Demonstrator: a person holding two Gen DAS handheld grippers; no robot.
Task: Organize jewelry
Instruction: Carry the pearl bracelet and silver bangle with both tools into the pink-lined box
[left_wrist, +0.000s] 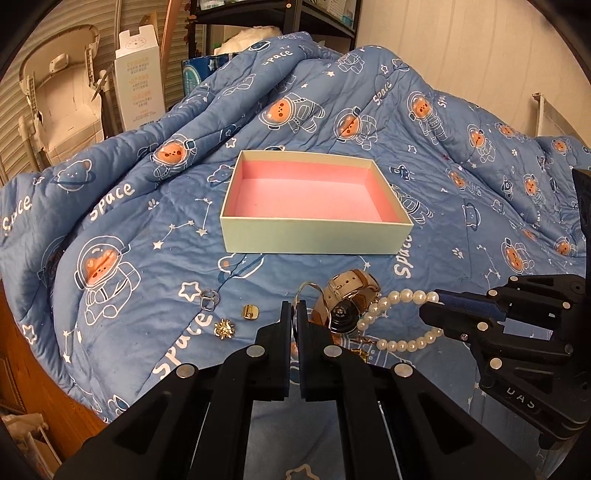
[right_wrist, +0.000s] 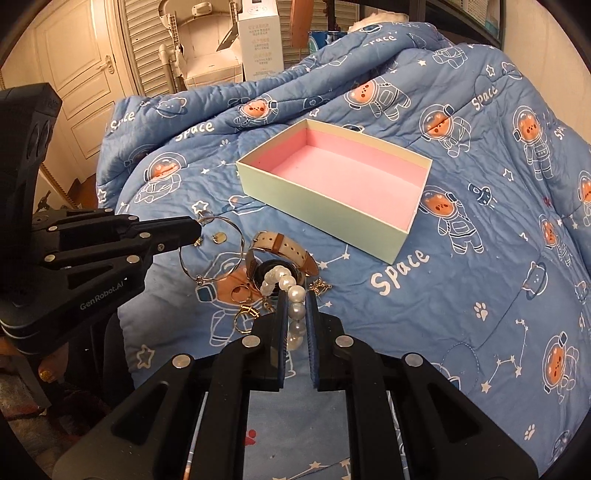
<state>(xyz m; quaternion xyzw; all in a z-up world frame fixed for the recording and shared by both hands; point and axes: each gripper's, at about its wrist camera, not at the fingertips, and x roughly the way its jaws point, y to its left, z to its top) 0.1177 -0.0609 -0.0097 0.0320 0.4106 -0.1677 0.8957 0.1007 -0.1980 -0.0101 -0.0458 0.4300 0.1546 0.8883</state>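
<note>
Lying spread across a blue space-print quilt (left_wrist: 147, 229), the jewelry is crowding the lower middle of both views, just below an open box (left_wrist: 317, 236) with a pink lining, which is sitting empty at frame centre.

The left gripper (left_wrist: 294, 314) is showing its jaws pinched nearly together on a thin gold bangle (right_wrist: 212, 251); in the right wrist view that hoop is hanging from its tip at centre left, its lower part reaching down to the quilt. The right gripper (right_wrist: 296, 306) is clamping its blue-padded jaws on a pearl bracelet (right_wrist: 291, 295), and in the left wrist view the strand (left_wrist: 402, 321) is curving out from that tip at lower right.

Between the two grippers a watch (left_wrist: 343, 299) with a cream and tan strap is lying on its side, its dark case touching the pearls and standing directly between both tools and the box. Small pieces are scattering to the left of it in the left wrist view: a silver ring (left_wrist: 209, 298), a gold stud (left_wrist: 250, 311) and a gold flower-shaped piece (left_wrist: 224, 328). Gold rings (right_wrist: 242, 299) and a fine gold chain (right_wrist: 320, 286) are lying close around the pearls in the right wrist view.

Behind the quilt, at upper left, a tall white carton (left_wrist: 138, 81) is standing beside a beige plastic seat (left_wrist: 62, 88); a panelled door (right_wrist: 79, 62) is showing in the right wrist view's upper left.
</note>
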